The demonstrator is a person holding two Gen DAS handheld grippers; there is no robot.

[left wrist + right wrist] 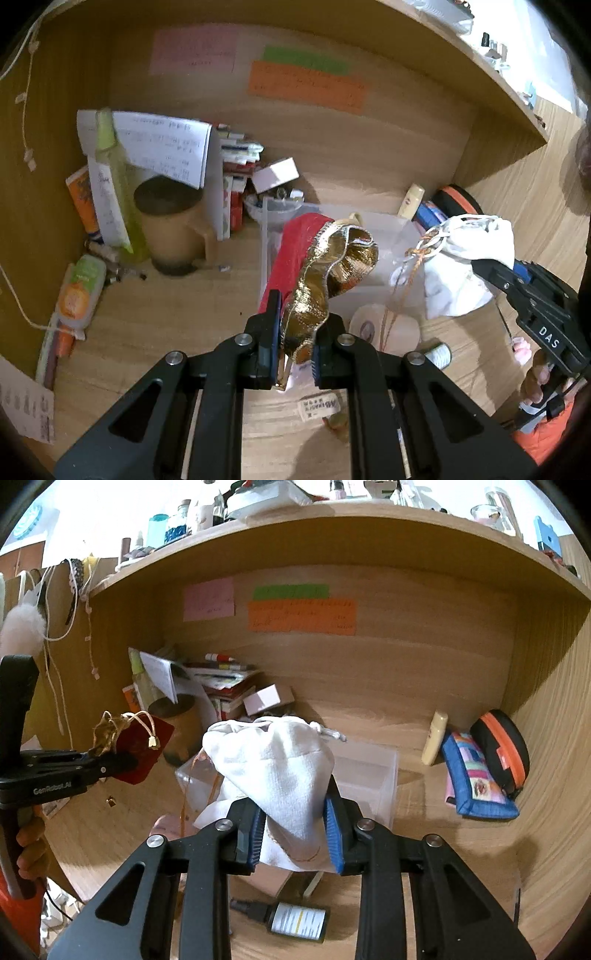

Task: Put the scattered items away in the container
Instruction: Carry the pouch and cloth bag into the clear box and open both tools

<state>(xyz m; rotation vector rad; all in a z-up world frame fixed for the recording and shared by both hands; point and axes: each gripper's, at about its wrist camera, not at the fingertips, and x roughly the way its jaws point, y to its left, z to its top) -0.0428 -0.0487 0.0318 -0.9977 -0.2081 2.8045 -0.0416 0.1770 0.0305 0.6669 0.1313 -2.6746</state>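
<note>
My left gripper (295, 354) is shut on a red pouch with a gold lining (328, 273) and holds it above the desk, beside the clear plastic container (373, 221). The pouch also shows in the right wrist view (144, 749), at the left. My right gripper (295, 834) is shut on a white drawstring bag (280, 760) and holds it over the clear container (373, 771). In the left wrist view the white bag (469, 258) hangs at the right with orange cords below it.
A brown mug (173, 225), papers and stacked books (236, 173) crowd the back left. A dark bottle (295, 919) lies on the desk near me. A cream tube (436, 738), a patchwork pouch (472, 775) and a black-orange case (502, 749) sit at the back right.
</note>
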